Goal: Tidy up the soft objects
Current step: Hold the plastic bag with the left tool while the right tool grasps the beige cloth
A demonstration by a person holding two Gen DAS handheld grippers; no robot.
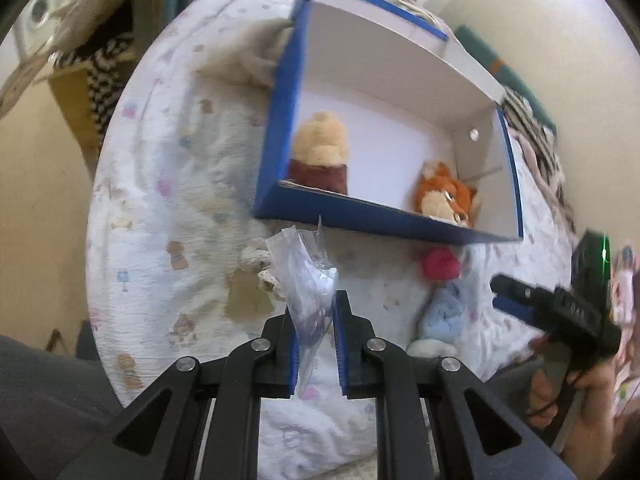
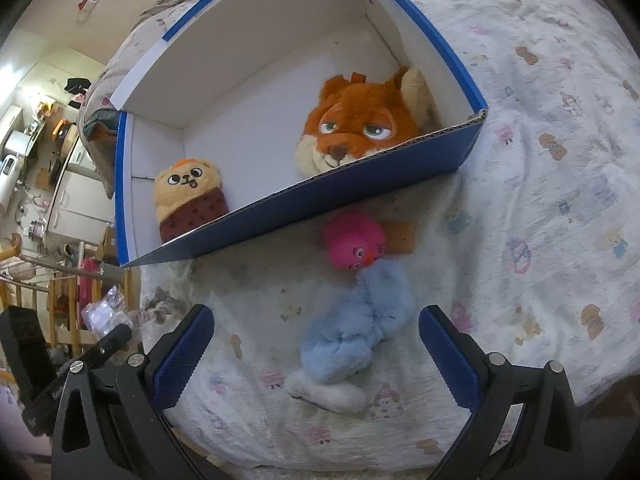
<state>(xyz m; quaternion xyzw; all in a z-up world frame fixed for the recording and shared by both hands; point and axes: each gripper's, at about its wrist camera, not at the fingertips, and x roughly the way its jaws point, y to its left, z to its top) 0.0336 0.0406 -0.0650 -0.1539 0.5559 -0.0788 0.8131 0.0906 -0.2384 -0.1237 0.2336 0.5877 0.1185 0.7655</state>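
A: Report the state of the left tool (image 1: 314, 316).

B: The left tool is clenched on a clear plastic bag (image 1: 306, 280). The bag stands up between the 2 blue pads, its top crumpled and raised above the bed sheet (image 1: 160, 200). What the bag contains cannot be read.

A: And the right tool (image 2: 316, 354)?

B: Released. Its 2 fingers (image 2: 184, 354) stand wide apart with nothing between the pads. It hangs above a light blue plush toy (image 2: 356, 328), which lies on the sheet between the fingers in the right wrist view, not touched by either pad.

A: Location of the container?

B: A blue cardboard box (image 2: 320, 196) with a white interior sits on the bed, open side up. It holds 2 items: an orange fox head plush (image 2: 360, 120) in 1 corner, and a beige plush in a dark red spotted cover (image 2: 188, 200) in the opposite corner, against the near wall.

A: Items outside the box?

B: A pink round toy (image 2: 354, 244) lies on the sheet just beside the near wall of the box. It touches the top of the light blue plush toy. A white plush part (image 2: 328, 394) lies at the lower end of the blue one.
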